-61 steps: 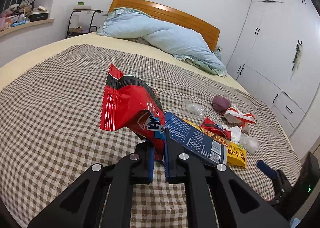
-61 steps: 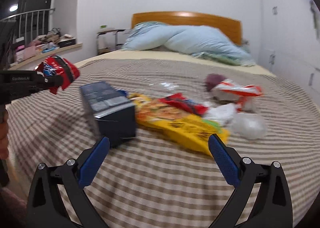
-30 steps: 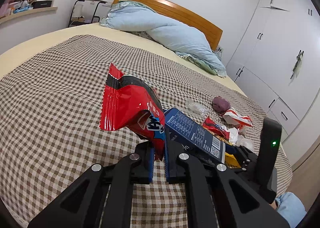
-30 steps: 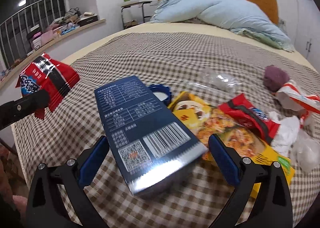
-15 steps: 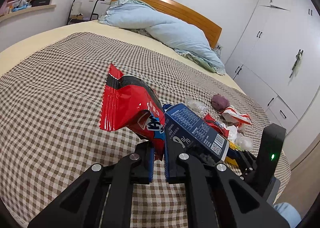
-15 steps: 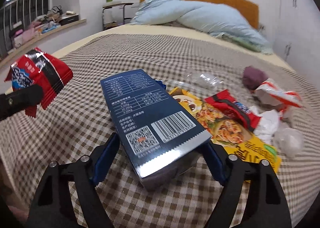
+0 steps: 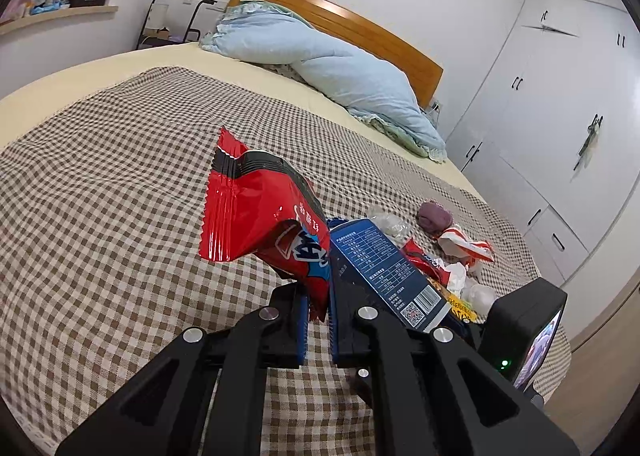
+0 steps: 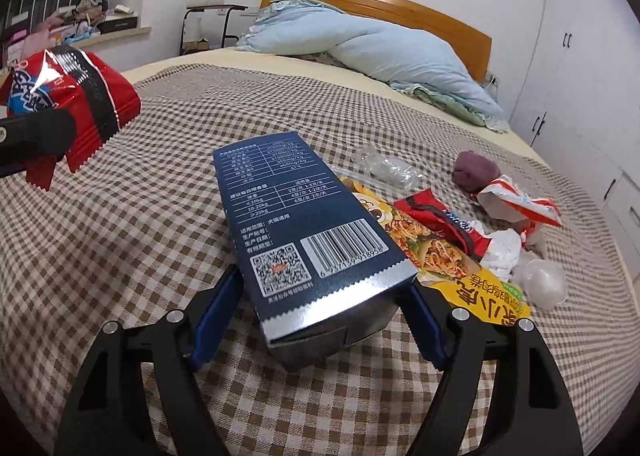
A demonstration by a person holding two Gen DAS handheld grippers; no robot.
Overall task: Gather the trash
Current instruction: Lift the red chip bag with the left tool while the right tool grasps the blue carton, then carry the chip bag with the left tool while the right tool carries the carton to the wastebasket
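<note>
My left gripper (image 7: 318, 320) is shut on the lower edge of a red snack bag (image 7: 256, 215), which it holds up above the checked blanket (image 7: 100, 195). The same red snack bag (image 8: 80, 95) shows at the far left of the right wrist view. A dark blue box (image 8: 296, 211) with a barcode lies lengthwise between the jaws of my right gripper (image 8: 320, 316). These jaws are closing, and both blue pads (image 8: 218, 308) sit against the box's sides near its open end. The box (image 7: 384, 268) looks tilted up off the blanket.
Beside the box lie a yellow noodle packet (image 8: 460, 268), a red wrapper (image 8: 440, 223), crumpled white tissue (image 8: 504, 252), an orange-white wrapper (image 8: 516, 203), a purple ball (image 8: 476, 169) and clear plastic (image 8: 384, 165). A blue duvet (image 8: 380, 47) lies at the headboard. Wardrobe doors (image 7: 560, 135) stand to the right.
My right gripper moved in around the dark blue box and its jaws narrowed onto the box's sides; the box's near end tilted up. The left gripper kept still with the red bag.
</note>
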